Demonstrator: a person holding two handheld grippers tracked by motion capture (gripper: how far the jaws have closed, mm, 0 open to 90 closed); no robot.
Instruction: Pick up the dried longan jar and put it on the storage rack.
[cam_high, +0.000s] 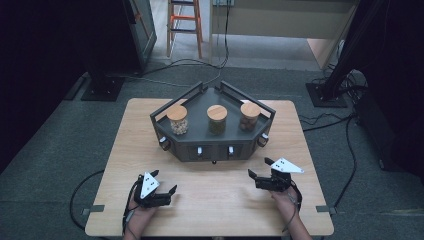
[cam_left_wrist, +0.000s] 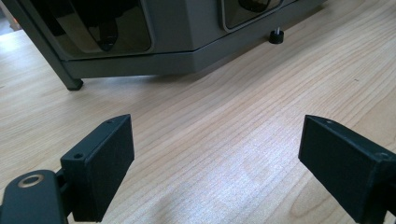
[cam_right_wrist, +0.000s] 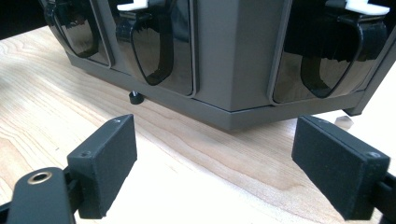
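Both grippers rest spread and empty on the table: left gripper, right gripper. The grey rack (three jars on top) stands just ahead, within reach.

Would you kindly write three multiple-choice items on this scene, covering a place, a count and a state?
1. Where do the jars stand?
A. on top of the grey rack
B. on the bare table
C. on the floor

2. How many jars with wooden lids are there?
A. two
B. three
C. five

3. How do the jaws of both grippers stand?
A. shut on a jar
B. shut on nothing
C. open, holding nothing

Answers:
1 A: the left jar, middle jar and right jar stand inside the rack's rail.
2 B: three lids show.
3 C: the left gripper and right gripper show bare table between spread jaws.
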